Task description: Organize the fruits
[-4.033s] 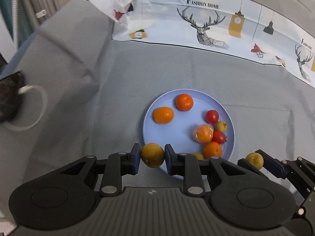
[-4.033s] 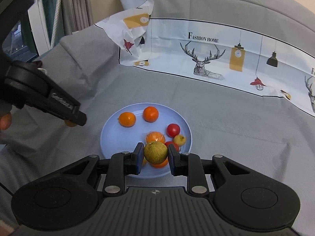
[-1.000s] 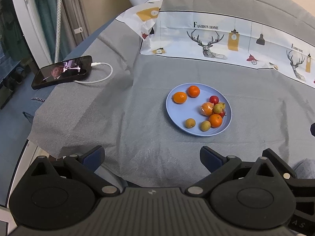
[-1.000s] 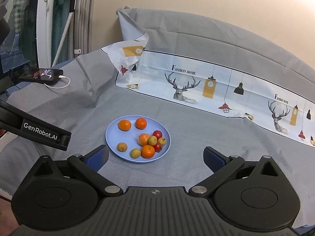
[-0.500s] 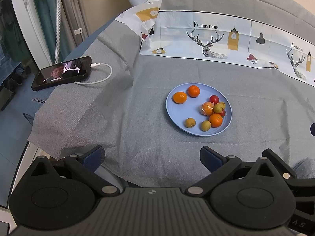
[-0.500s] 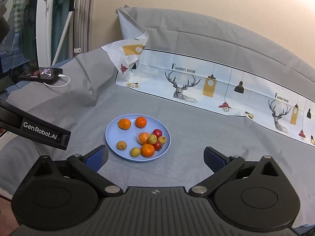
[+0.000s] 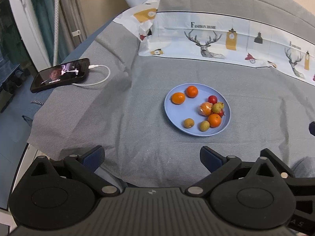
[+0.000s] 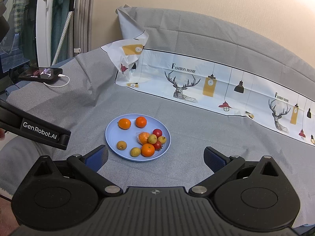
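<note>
Holding every fruit, blue plate point(image 8: 112, 137) sits beyond both empty grippers.

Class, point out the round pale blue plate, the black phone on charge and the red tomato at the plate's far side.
Round pale blue plate point(image 8: 112, 135), right wrist view, bare left floor.
Black phone point(image 7: 59, 74), left wrist view, screen.
Red tomato point(image 8: 157, 132), right wrist view, centre.

Grey cloth-covered table point(image 7: 149, 141): blue plate point(image 7: 177, 116) mid-surface, phone point(image 7: 61, 74) with white cable point(image 7: 98, 81) far left, printed cloth point(image 7: 226, 39) along back.
</note>
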Available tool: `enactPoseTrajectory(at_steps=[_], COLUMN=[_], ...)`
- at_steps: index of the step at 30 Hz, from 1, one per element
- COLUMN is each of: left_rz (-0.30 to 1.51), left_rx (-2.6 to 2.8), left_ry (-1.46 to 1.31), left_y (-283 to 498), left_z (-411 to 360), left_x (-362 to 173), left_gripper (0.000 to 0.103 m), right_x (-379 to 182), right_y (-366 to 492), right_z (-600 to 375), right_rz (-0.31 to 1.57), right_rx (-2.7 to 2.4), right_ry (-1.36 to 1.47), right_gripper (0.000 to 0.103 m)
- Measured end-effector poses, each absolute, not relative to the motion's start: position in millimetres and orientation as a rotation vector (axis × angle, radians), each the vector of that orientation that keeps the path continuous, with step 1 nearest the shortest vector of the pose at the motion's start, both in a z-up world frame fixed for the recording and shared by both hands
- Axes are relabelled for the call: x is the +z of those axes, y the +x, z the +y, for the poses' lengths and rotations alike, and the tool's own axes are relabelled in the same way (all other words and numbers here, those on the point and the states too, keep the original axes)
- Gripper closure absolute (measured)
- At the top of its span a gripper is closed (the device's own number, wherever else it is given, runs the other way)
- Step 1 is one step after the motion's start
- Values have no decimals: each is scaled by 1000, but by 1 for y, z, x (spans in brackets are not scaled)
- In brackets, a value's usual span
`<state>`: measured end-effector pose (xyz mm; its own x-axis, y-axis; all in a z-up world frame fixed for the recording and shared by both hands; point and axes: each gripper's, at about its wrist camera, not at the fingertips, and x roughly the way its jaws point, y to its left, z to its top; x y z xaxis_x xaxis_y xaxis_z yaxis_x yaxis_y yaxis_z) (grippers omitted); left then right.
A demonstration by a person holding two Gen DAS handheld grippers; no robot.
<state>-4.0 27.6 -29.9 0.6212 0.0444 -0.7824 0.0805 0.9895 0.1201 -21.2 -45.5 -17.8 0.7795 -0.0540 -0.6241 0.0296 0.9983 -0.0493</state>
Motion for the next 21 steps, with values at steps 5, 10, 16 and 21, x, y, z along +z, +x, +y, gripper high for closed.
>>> enactPoseTrajectory(at_steps=[5,10,16,21], left_rz=[908,913,920,887], left_rx=[-30,-27,-2,-2], left_ry=[163,155,171,201], left_y=[-3,1,3,2], left_z=[26,26,25,23], left_x=[-31,-33,-37,-34], left_gripper=[0,0,0,0], right_x=[-18,-19,-21,-23], right_y=[-21,-21,-21,-19], right_z=[-46,-46,-45,-44], right_rz=[676,675,676,682], right_rx=[-46,-50,-58,-62], right_ry=[-37,-35,-32,-29], right_gripper=[1,1,1,1])
